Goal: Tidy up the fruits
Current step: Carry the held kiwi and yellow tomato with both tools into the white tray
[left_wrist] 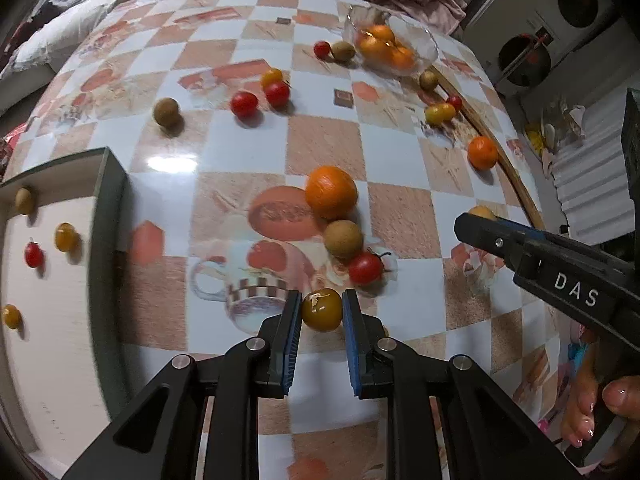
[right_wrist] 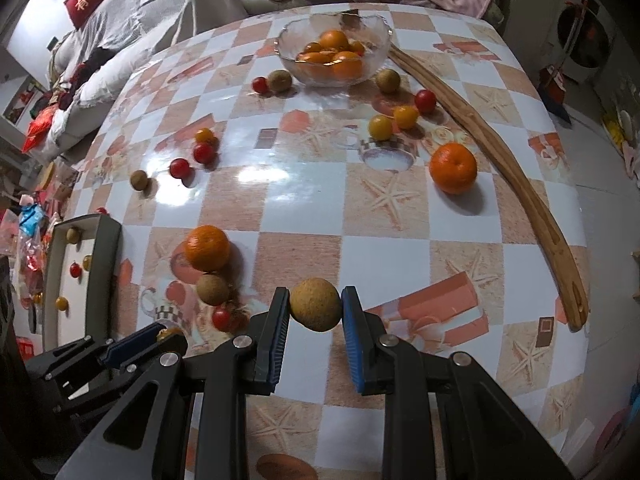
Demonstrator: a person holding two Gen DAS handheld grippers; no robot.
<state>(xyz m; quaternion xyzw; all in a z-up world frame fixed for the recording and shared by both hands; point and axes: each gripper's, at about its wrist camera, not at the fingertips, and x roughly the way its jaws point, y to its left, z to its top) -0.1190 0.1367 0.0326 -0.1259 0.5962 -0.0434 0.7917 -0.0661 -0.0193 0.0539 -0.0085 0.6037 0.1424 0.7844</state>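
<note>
My left gripper (left_wrist: 322, 312) is shut on a yellow cherry tomato (left_wrist: 321, 309) just above the table. My right gripper (right_wrist: 316, 308) is shut on a brown longan (right_wrist: 316, 304) and shows at the right of the left wrist view (left_wrist: 480, 220). A tangerine (left_wrist: 331, 192), a longan (left_wrist: 343, 239) and a red tomato (left_wrist: 365, 267) lie together ahead of the left gripper. A glass bowl (right_wrist: 376, 28) at the far side holds several tangerines. A grey tray (left_wrist: 110, 200) at the left holds small tomatoes and a longan.
Loose tomatoes, longans and another tangerine (right_wrist: 453, 168) are scattered over the checkered table. A long wooden stick (right_wrist: 516, 184) lies along the right side. Cushions and clothes lie beyond the far edge.
</note>
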